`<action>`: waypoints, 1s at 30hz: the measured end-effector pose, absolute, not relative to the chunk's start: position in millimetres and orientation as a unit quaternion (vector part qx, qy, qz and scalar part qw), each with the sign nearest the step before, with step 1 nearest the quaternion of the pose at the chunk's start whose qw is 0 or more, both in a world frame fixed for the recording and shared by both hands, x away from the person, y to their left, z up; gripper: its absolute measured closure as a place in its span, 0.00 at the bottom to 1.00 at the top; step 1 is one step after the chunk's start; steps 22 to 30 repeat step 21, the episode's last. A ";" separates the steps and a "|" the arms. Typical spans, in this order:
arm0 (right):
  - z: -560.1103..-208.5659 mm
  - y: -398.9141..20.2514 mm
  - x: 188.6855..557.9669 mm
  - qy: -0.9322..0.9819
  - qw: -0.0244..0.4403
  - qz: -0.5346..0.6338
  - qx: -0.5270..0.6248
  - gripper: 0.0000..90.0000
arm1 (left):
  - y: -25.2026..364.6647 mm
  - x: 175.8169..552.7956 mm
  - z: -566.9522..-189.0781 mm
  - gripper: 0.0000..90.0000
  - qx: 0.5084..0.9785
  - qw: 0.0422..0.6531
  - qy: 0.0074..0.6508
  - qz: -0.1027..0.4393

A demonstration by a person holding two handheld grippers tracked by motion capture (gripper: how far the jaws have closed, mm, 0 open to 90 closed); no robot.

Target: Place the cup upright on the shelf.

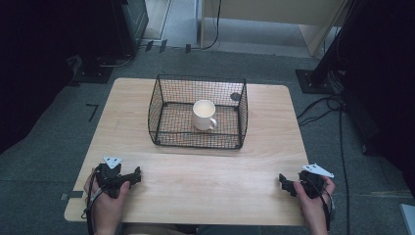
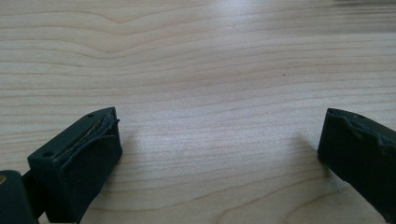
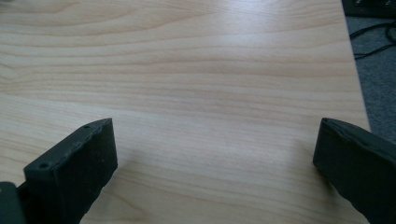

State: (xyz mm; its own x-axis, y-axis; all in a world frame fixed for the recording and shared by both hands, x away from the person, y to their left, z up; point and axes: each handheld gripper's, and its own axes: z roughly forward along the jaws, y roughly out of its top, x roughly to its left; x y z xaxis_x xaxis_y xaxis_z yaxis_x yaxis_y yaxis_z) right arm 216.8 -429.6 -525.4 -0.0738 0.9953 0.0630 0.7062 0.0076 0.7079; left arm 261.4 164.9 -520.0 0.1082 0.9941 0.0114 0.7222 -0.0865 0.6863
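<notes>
Resting near the front edge of a light wooden table, two hand-held grippers sit idle, one at each lower corner of the high view. The left gripper lies at about 8 o'clock from the table's middle, gripped by the person's left hand; the right gripper lies at about 4 o'clock, in the right hand. Each carries a grey three-cornered plate on top, and each points inward toward the other across bare wood.

A black wire basket stands toward 12 o'clock on the table, well apart from both grippers. Inside it a white mug stands upright, just right of the basket's centre, its handle turned toward 4 o'clock.

In the left gripper view, the two black jaws stand wide apart at 7 and 4 o'clock, with only wood grain between them. The right gripper view shows the same: jaws spread wide, nothing held, the table's edge and grey carpet at 3 o'clock, where dark cables trail across the floor.
</notes>
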 end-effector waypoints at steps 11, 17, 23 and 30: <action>-527.6 -430.9 209.6 0.679 0.252 0.291 0.626 0.00 | 164.8 261.3 -520.0 0.00 0.693 0.272 0.619 0.250; -527.6 -430.9 209.6 0.678 0.251 0.292 0.626 0.00 | 164.8 261.3 -519.9 0.00 0.693 0.271 0.619 0.250; -527.7 -431.0 209.7 0.679 0.252 0.292 0.625 0.00 | 164.8 261.3 -519.9 0.00 0.693 0.271 0.620 0.250; -527.7 -431.0 209.7 0.679 0.252 0.292 0.625 0.00 | 164.8 261.3 -519.9 0.00 0.693 0.271 0.620 0.250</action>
